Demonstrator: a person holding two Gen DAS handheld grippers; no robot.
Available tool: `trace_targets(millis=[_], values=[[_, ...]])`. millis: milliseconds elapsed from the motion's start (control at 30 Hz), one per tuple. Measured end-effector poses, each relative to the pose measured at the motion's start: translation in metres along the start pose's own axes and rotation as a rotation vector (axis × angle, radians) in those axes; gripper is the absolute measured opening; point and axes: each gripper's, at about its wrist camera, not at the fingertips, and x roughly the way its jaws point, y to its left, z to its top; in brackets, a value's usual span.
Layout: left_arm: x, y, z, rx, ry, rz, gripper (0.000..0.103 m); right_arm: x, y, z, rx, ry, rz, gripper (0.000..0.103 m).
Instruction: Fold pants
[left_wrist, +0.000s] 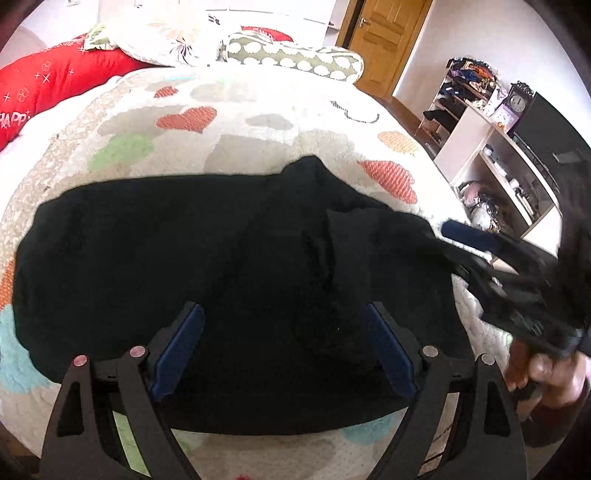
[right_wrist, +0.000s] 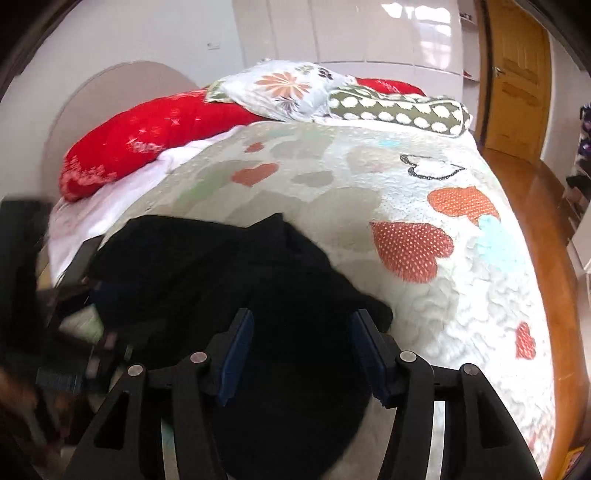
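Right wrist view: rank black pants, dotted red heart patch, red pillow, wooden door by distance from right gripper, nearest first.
From the right gripper, both fingers open:
1. black pants, directly under and ahead of the fingers.
2. dotted red heart patch, ahead to the right on the quilt.
3. red pillow, far left at the head of the bed.
4. wooden door, beyond the bed, upper right.
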Motion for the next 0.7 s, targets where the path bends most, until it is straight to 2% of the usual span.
trace_targets(millis=[133,267,533,700], values=[[0.011,-0.001,-0.005,0.006,0.011,0.029,0.089,0.036,0.001,0.004,-0.011,0.059,-0.022,0.057],[0.014,0.000,-0.007,-0.001,0.007,0.032,0.089,0.051,0.008,0.006,-0.040,0.056,-0.064,0.057],[0.009,0.001,-0.009,-0.003,0.004,0.028,0.089,0.014,0.005,0.002,-0.032,0.040,-0.042,0.059],[0.007,0.004,-0.011,-0.016,-0.005,0.031,0.089,0.000,0.006,-0.028,-0.037,0.070,-0.035,0.063]])
